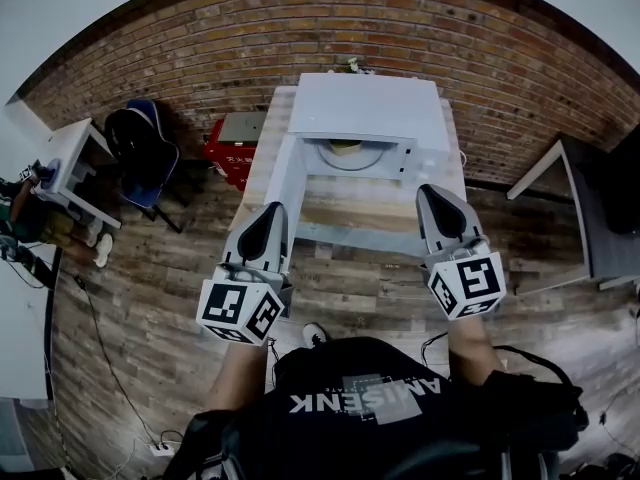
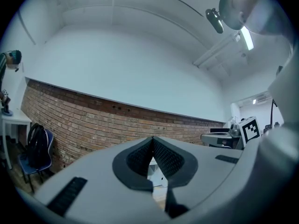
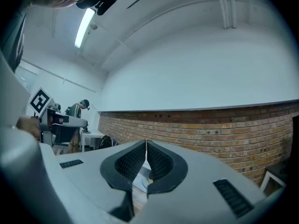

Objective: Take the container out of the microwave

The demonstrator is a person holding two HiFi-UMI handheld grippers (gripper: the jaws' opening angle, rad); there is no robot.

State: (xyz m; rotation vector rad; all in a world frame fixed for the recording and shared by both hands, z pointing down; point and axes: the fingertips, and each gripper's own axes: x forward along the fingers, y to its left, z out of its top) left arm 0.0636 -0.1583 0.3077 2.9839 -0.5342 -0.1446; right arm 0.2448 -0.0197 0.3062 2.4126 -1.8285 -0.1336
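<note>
1. Container, round and shallow with something yellowish in it, sits inside the microwave, at the far end of the table from the person. It is too small to make out in finer detail.
2. Microwave, white, stands on the table's far end against the brick wall. Its front is open toward the person, so the inside shows.
3. Table, with a wooden top and a pale frame, reaches from the wall toward the person. Its near part is bare.
4. Left gripper is held level and points toward the table's near left corner, short of the microwave and touching nothing. Its jaws are closed, the dark ribbed pads meeting at the tips with nothing between them.
5. Right gripper is also held level, over the table's near right corner and apart from the microwave. Its jaws are pressed together and hold nothing.
6. Each gripper carries a cube with black and white square markers at its near end, just in front of the person's forearms.
7. Left of the table, a red box stands on the floor beside it. Farther left is a blue chair with a black backpack on it.
8. Beyond the chair is a white desk, and another person is at the far left edge.
9. Right of the table, well apart from it, stands another white table.
10. Wooden plank floor runs under everything.
</note>
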